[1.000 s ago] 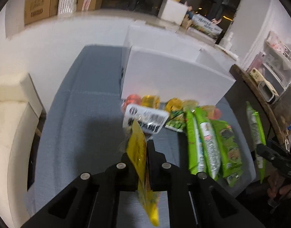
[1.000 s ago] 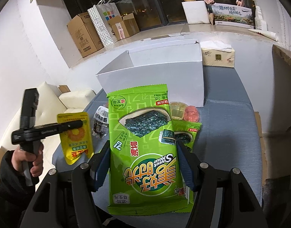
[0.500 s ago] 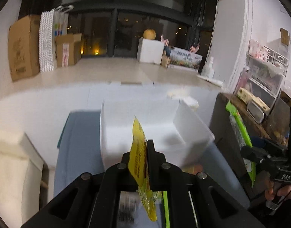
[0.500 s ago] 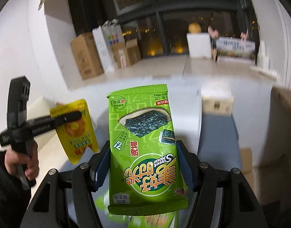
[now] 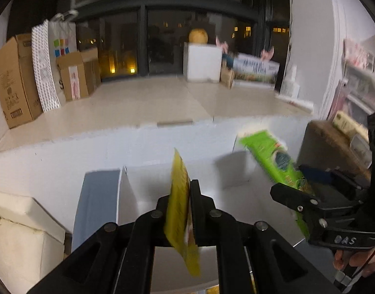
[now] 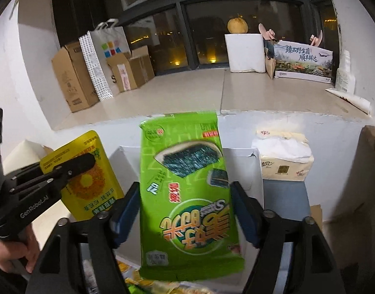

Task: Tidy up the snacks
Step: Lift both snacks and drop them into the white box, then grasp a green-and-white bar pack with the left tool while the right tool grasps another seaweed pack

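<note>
My left gripper is shut on a yellow snack pouch, held edge-on above the open white box. The pouch and left gripper also show in the right wrist view. My right gripper is shut on a green seaweed packet, held flat and upright over the same white box. In the left wrist view the green packet and right gripper are at the right, tilted over the box.
A tissue pack lies right of the box on the grey table. More snack packets lie below my right gripper. A white ledge with cardboard boxes and a paper bag runs behind. A cream sofa is left.
Both grippers have lifted their packets off the table and moved forward over the white box. The snacks on the table have dropped out of the left view.
</note>
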Tool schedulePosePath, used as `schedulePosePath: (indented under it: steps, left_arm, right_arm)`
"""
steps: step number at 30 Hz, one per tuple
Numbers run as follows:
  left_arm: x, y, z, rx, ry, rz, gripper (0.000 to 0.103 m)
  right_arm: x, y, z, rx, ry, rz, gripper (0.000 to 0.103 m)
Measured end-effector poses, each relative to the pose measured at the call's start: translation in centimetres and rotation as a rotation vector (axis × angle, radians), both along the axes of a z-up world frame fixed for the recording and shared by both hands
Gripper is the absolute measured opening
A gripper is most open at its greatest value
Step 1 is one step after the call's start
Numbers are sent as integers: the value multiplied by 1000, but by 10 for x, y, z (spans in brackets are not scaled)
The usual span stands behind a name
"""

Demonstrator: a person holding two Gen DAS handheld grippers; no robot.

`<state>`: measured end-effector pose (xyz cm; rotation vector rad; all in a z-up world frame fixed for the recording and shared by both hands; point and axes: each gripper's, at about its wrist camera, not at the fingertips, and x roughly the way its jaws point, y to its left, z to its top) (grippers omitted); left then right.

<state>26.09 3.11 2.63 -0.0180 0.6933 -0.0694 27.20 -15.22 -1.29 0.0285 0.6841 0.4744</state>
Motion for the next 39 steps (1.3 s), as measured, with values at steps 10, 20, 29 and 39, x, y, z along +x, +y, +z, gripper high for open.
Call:
schedulePosePath:
  steps: [10, 20, 29, 39]
  left_arm:
    - [-26, 12, 1, -55, -8, 51, 103]
    - [-86, 11, 26, -56, -69, 14, 103]
    - [-172, 21, 1, -96, -54, 36, 103]
    - [-231, 20, -67, -193, 89, 85, 103]
  right_arm:
    - [-13, -22, 1, 47, 30, -60, 103]
    - [-88, -45, 37, 96, -113, -36, 103]
    - [-168, -73, 13, 55, -87, -23, 103]
    - [-207, -77, -83, -57, 150, -111, 103]
